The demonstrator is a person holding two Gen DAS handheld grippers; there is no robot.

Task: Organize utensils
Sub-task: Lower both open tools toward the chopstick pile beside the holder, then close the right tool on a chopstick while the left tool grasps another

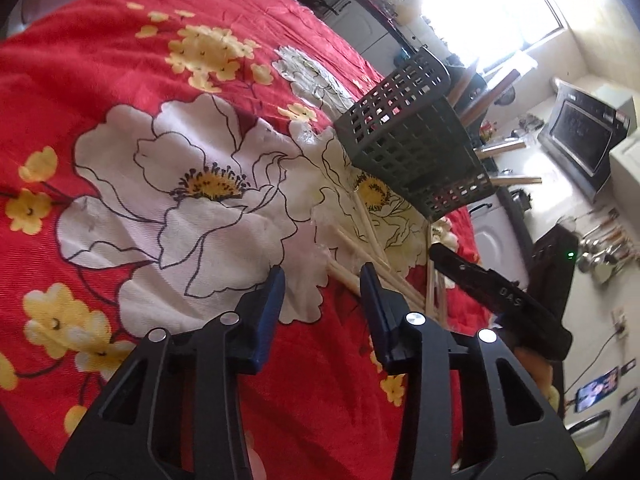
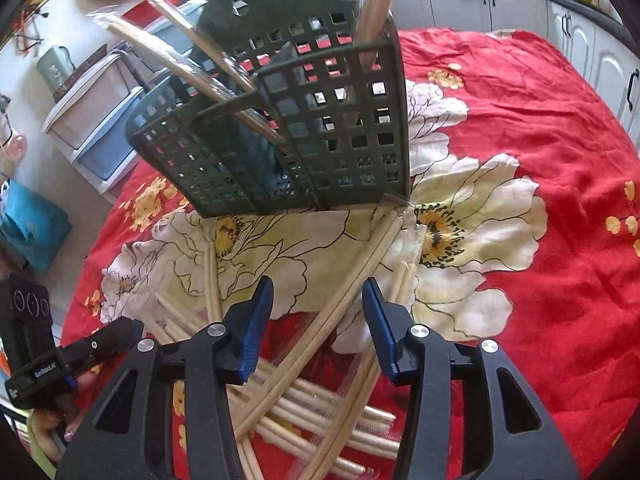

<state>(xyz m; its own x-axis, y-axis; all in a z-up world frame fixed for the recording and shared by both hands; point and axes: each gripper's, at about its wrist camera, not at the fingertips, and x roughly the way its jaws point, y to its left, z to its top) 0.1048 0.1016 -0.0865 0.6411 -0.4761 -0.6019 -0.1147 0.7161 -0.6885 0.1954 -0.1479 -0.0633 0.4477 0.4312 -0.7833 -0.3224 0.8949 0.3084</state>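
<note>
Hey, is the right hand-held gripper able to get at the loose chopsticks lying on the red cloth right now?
Probably yes. The right hand-held gripper points down at the loose chopsticks, jaws apart with nothing gripped, and a few sticks already lie between them. The green basket stands farther back, out of the way.

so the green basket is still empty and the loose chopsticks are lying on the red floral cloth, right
Not quite: the basket is not empty. The right wrist view shows several wooden sticks already standing in it, poking out of the top. The rest holds: loose chopsticks lie on the red floral cloth in front of it.
</note>
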